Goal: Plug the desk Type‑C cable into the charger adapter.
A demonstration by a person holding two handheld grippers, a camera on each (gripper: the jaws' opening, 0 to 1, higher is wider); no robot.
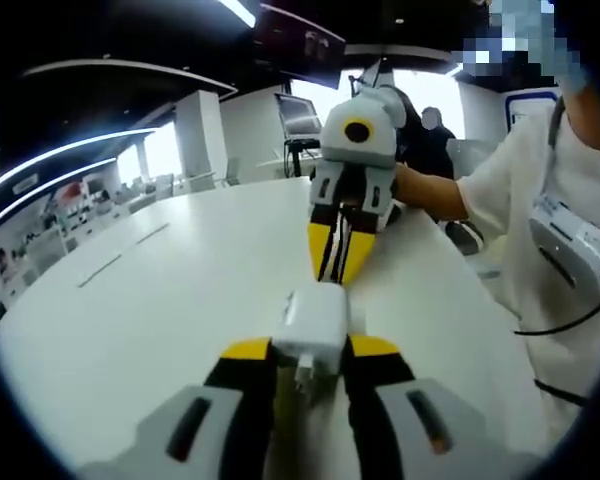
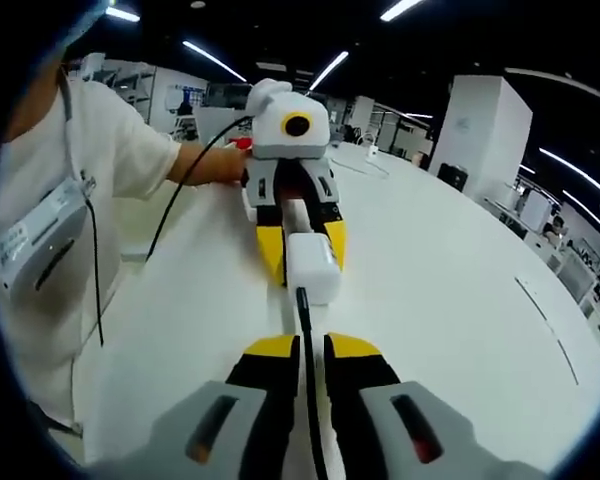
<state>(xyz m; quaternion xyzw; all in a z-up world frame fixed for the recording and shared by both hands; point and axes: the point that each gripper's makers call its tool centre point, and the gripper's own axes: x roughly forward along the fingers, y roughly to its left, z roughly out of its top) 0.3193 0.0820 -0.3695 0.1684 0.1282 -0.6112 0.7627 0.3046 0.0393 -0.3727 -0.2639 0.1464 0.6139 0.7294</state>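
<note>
Big white table (image 1: 160,300) in a bright open hall. Over it, the left gripper (image 1: 310,362) clamps the white adapter (image 1: 310,325). Facing it, the right gripper (image 2: 310,350) pinches the black cable (image 2: 307,380), whose tip meets the adapter's near face.

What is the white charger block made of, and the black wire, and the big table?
The charger adapter looks like smooth white plastic: rounded corners, soft sheen. The Type-C cable seems rubbery, matte black plastic, since it bends gently as it runs between the right gripper jaws. The table is a smooth white top, maybe laminate; I cannot tell for sure.
</note>
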